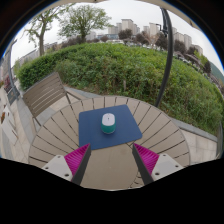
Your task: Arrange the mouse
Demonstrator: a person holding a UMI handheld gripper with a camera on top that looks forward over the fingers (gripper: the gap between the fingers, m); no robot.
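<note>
Gripper (110,160) spread wide over the slatted table (160,125).
Pale teal mouse (108,123) sits ahead, centred on blue mat (125,133).

An outdoor terrace or garden patio: a round slatted wooden table (100,135) stands at the centre, a slatted chair (42,95) at ten o'clock, a thick green hedge (120,65) from eleven to two, trees (82,18) and apartment blocks (150,28) beyond at twelve.
</note>
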